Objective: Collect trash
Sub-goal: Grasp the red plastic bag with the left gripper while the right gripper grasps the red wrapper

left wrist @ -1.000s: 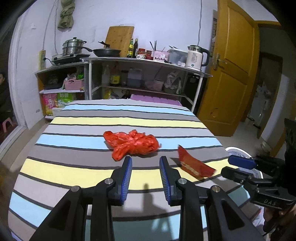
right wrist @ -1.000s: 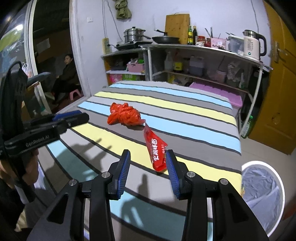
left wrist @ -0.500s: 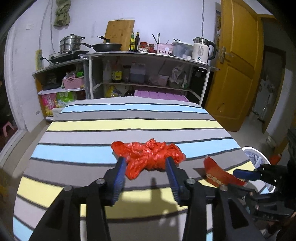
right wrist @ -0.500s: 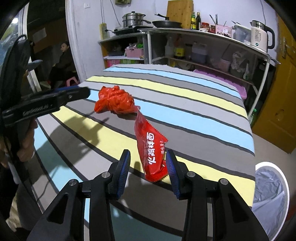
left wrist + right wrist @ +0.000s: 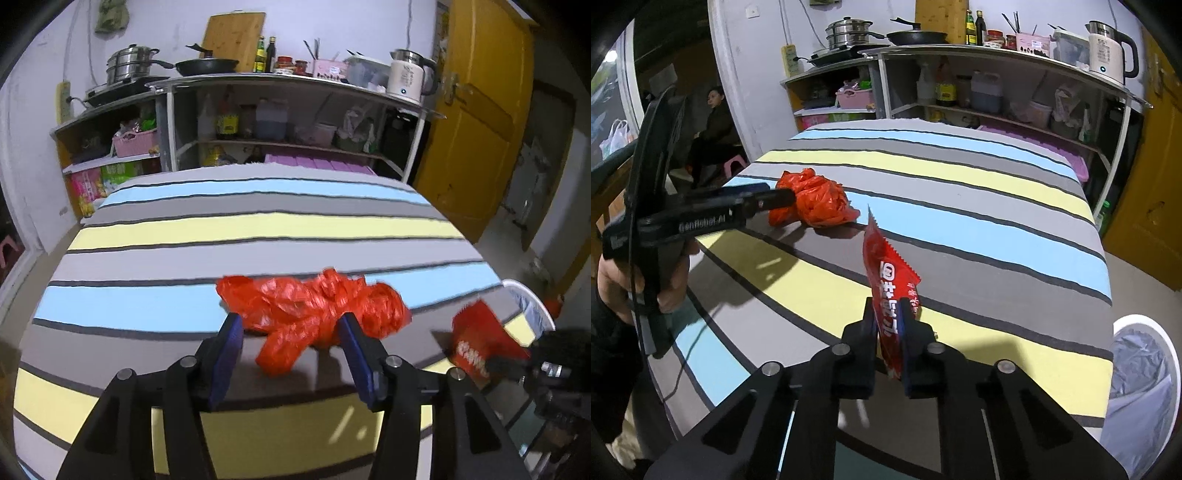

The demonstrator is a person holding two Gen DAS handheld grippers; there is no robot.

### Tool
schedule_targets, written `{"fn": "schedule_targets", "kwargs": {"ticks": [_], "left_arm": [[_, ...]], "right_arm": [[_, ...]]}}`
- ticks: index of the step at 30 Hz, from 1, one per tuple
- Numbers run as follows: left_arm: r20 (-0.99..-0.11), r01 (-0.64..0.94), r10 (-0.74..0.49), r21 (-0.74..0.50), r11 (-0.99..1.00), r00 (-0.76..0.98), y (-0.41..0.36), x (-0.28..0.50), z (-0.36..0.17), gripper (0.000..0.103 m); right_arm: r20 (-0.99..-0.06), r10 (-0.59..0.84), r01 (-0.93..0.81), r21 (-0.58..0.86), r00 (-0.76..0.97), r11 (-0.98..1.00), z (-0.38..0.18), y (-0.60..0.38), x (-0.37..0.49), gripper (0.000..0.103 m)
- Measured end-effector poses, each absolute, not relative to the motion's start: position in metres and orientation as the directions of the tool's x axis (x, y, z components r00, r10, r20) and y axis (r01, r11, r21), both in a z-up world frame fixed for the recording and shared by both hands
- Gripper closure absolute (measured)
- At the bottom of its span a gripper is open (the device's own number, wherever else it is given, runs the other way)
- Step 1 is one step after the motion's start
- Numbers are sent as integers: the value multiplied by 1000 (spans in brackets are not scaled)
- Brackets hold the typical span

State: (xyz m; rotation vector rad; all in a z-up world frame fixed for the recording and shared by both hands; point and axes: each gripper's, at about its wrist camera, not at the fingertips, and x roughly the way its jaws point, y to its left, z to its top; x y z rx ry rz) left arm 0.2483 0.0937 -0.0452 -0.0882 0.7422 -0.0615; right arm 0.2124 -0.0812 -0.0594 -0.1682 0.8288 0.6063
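Observation:
A crumpled red plastic bag (image 5: 314, 306) lies on the striped tablecloth (image 5: 258, 225). My left gripper (image 5: 291, 321) straddles the bag's near end. Its jaws are opening and the blue pads (image 5: 231, 339) stand clear of the bag, so nothing is gripped. A red snack wrapper (image 5: 886, 266) stands on edge in my right gripper (image 5: 888, 308), whose jaws are closing with both pads pressed on its lower end. In the right wrist view the bag (image 5: 816, 201) sits at the tip of the left gripper (image 5: 775, 197). The left wrist view has the wrapper (image 5: 476, 339) at far right.
A bin with a white rim (image 5: 1137, 319) and a grey liner stands on the floor off the table's right corner. Kitchen shelves (image 5: 295, 81) with pans and a kettle line the far wall. A yellow door (image 5: 476, 122) is at right. A person (image 5: 716, 125) sits far left.
My left gripper moved forward and down until it straddles the red bag, and its jaws widened. My right gripper came onto the wrapper and closed on it.

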Motion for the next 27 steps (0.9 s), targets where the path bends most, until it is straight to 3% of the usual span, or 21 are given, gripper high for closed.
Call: {"fn": "schedule_targets", "kwargs": {"ticks": [4, 7, 10, 13, 17, 27], "left_arm": [[-686, 42, -88, -84, 996, 722, 88, 249, -51, 50], [-693, 54, -90, -74, 996, 715, 85, 250, -52, 63], [-704, 56, -85, -63, 996, 705, 82, 253, -54, 68], [-718, 57, -80, -56, 997, 691, 82, 255, -56, 85], [-721, 64, -59, -21, 998, 690, 74, 254, -57, 94], [-671, 85, -100, -56, 995, 735, 47, 226, -43, 97]], "right_arm": [[-730, 446, -570, 94, 518, 816, -60, -80, 210, 94], [-728, 447, -566, 98, 520, 819, -60, -82, 211, 95], [-724, 448, -564, 99, 524, 820, -58, -83, 209, 95], [-721, 451, -564, 101, 526, 820, -58, -83, 206, 96], [-715, 456, -561, 107, 531, 821, -57, -85, 205, 97], [-680, 442, -529, 93, 585, 844, -39, -98, 194, 99]]}}
